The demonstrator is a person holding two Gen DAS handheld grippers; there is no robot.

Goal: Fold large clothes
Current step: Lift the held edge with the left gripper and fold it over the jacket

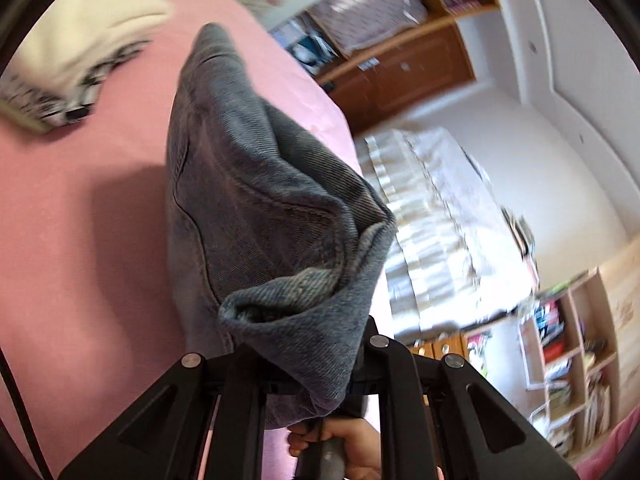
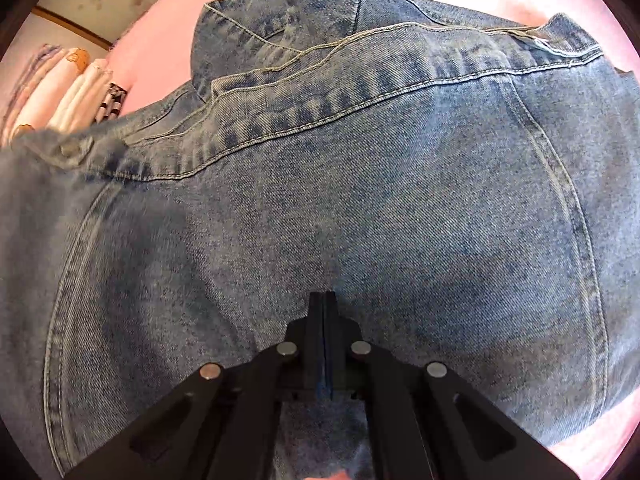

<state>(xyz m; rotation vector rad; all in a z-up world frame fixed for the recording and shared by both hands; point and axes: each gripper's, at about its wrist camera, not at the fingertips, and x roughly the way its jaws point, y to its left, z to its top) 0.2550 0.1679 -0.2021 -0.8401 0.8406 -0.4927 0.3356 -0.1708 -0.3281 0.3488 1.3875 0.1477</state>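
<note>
A blue denim jacket [image 2: 320,200] lies spread on the pink bed sheet [image 2: 160,40] and fills the right wrist view, a metal button [image 2: 70,148] at its left. My right gripper [image 2: 324,296] points down at the middle of the denim with its fingers pressed together and nothing between them. In the left wrist view a bunched part of the denim jacket [image 1: 248,184] hangs lifted above the pink sheet [image 1: 80,240]. My left gripper [image 1: 304,344] is shut on this fabric, which drapes over and hides its fingertips. A hand [image 1: 352,448] shows below.
Folded light clothes [image 1: 80,40] lie on the sheet at the far left, the same stack of clothes [image 2: 68,92] showing beside the jacket. Beyond the bed edge stand a wooden cabinet [image 1: 400,72], a bookshelf [image 1: 568,360] and pale curtains [image 1: 432,220].
</note>
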